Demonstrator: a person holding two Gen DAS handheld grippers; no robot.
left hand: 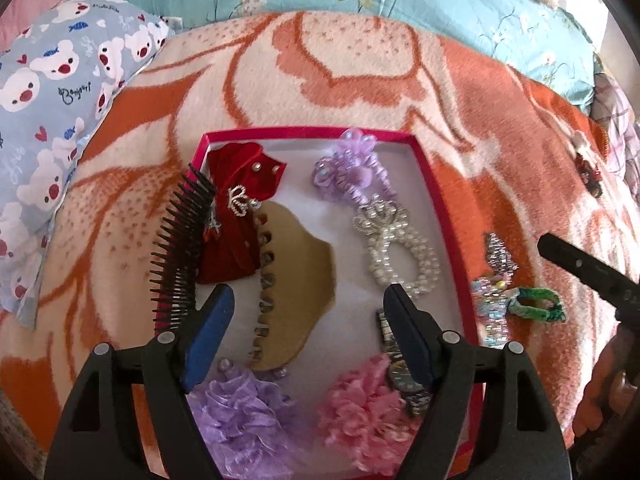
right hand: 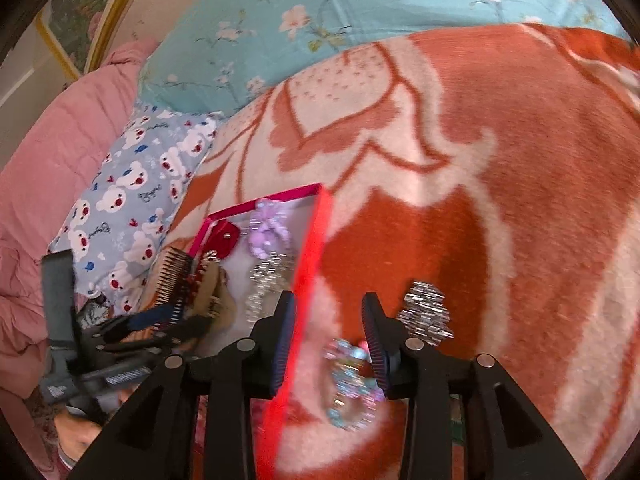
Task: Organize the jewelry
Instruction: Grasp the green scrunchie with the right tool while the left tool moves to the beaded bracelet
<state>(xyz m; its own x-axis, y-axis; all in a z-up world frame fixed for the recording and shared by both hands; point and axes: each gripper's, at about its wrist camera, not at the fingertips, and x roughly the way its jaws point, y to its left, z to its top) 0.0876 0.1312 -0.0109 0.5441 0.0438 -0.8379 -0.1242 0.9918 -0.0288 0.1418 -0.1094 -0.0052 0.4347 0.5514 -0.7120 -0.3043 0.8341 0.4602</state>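
Both tools stood open and empty, the left tool (left hand: 308, 334) above the red box (left hand: 434, 184), whose tan claw clip (left hand: 298, 280) lay lengthwise; the right tool (right hand: 330, 342) hovered beside the box.

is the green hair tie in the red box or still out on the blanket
Out. The green hair tie lies on the blanket, beyond the red box's wall.

Shallow red cardboard box (left hand: 436, 184) sits on the orange-and-cream flowered blanket (left hand: 360, 72). In it: red velvet bow (left hand: 236, 200) far left, tan plastic claw clip (left hand: 296, 280) just nearer, white pearl-bead hair tie (left hand: 400, 248) right, lilac ruffled scrunchie (left hand: 240, 412) and pink ruffled scrunchie (left hand: 368, 408) nearest. Black toothed comb (left hand: 180, 248) leans over the box's left rim; iridescent beaded hair tie (left hand: 492, 304) lies on blanket right of box.
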